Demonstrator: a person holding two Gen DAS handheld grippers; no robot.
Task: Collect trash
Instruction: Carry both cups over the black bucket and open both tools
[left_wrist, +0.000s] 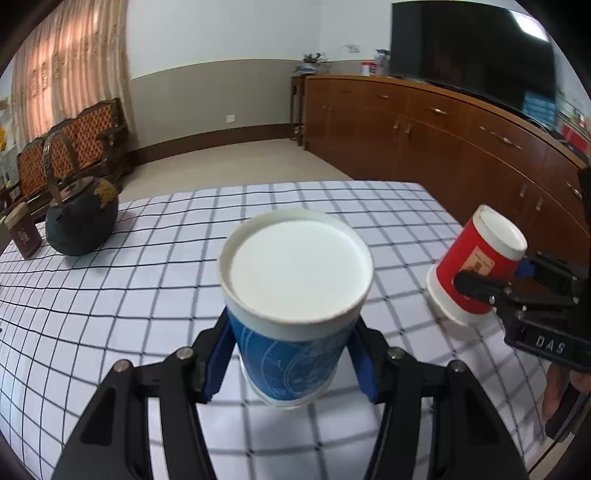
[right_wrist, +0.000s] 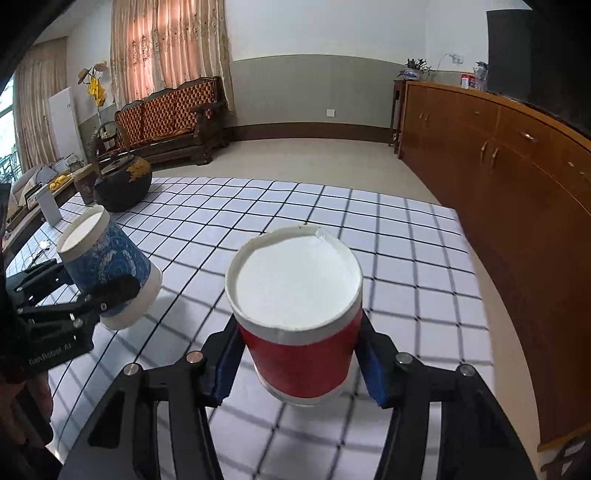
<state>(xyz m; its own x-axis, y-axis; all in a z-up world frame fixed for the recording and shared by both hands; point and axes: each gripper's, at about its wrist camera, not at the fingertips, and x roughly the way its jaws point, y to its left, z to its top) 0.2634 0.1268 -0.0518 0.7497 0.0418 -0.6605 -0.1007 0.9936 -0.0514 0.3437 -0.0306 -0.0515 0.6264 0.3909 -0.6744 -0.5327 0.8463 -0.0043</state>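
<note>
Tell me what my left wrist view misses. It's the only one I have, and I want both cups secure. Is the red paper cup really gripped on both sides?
Observer: Yes. The right wrist view shows the right tool with a blue pad pressed on each side of the upside-down red paper cup.
Operator: Is that cup damaged?
Observer: The white rim around its upturned base is dented at the far edge.
Operator: Is there anything near the teapot I can't see?
Observer: A white rectangular box stands left of the dark round teapot, by the edge of the checked tablecloth.
</note>
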